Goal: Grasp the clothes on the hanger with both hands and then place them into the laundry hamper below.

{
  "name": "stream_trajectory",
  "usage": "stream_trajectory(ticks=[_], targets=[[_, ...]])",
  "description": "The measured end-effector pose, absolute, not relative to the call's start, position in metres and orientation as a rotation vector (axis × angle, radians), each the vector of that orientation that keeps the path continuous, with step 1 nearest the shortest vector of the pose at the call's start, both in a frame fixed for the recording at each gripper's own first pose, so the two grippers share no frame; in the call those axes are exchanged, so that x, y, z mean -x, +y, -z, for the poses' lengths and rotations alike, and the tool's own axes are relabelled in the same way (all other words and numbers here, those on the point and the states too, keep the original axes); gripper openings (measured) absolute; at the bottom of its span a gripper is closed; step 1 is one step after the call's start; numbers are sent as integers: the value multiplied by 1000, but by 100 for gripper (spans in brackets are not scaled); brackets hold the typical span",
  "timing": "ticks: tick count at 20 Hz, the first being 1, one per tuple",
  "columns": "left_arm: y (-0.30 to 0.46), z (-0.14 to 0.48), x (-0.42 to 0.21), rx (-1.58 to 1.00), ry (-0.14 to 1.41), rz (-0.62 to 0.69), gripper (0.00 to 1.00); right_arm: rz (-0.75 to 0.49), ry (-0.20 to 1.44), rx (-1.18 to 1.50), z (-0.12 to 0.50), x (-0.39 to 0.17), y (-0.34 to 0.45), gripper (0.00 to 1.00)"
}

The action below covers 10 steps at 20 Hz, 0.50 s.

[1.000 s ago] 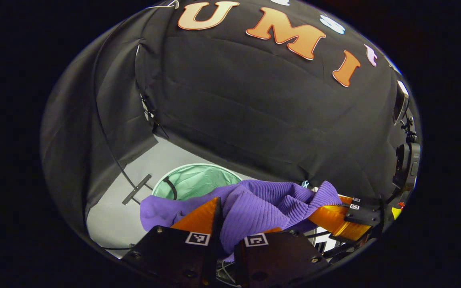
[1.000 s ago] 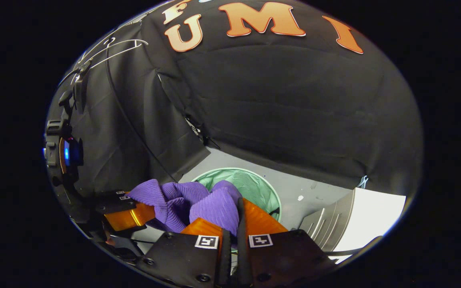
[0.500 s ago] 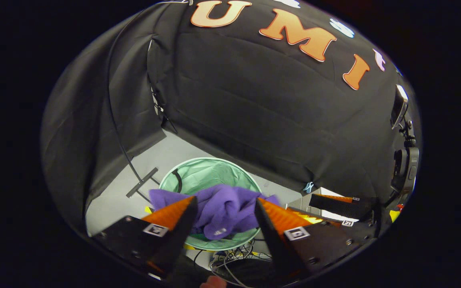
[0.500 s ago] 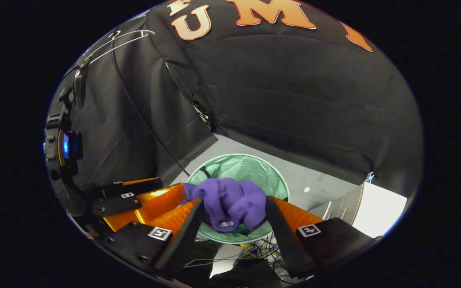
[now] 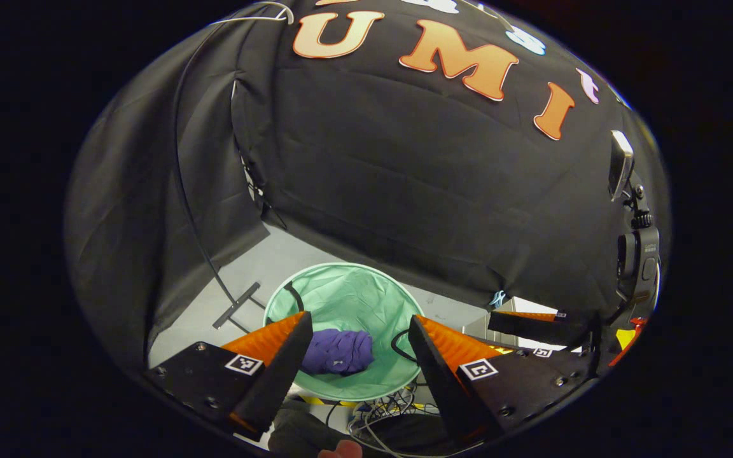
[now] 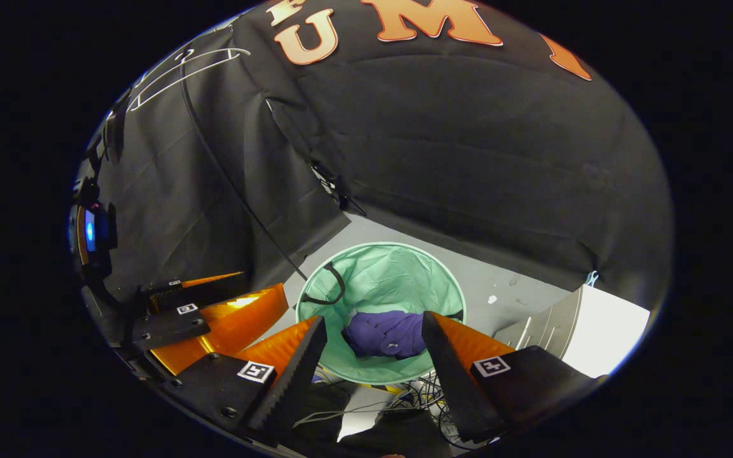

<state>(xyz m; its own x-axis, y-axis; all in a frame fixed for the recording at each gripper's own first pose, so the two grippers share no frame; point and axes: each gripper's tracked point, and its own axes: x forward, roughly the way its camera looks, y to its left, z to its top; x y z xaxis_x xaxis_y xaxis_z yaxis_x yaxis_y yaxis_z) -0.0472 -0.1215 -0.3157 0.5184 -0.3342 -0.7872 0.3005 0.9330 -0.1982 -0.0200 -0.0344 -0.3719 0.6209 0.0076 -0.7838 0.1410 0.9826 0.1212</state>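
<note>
The purple sweater [image 5: 337, 351] lies bunched in the bottom of the green hamper [image 5: 366, 289], below both tongs. Left tongs [image 5: 360, 331] and right tongs [image 6: 374, 327] hang above it, spread wide, holding nothing.

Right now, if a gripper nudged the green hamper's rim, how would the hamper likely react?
The hamper looks like thin creased fabric, so its wall would probably buckle rather than resist. Holding just the purple garment, it is likely light and might slide on the smooth floor.
</note>
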Motion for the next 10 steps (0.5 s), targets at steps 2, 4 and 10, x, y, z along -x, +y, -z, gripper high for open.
stream_trajectory(ticks=[2, 4, 10], targets=[[-123, 307, 49, 44, 925, 388, 98, 86, 877, -173, 366, 20, -38, 98], [-123, 295, 43, 60, 893, 369, 98, 86, 823, -158, 351, 15, -41, 99], [-114, 210, -1, 97, 661, 315, 97, 91, 547, -55, 254, -7, -40, 98]])
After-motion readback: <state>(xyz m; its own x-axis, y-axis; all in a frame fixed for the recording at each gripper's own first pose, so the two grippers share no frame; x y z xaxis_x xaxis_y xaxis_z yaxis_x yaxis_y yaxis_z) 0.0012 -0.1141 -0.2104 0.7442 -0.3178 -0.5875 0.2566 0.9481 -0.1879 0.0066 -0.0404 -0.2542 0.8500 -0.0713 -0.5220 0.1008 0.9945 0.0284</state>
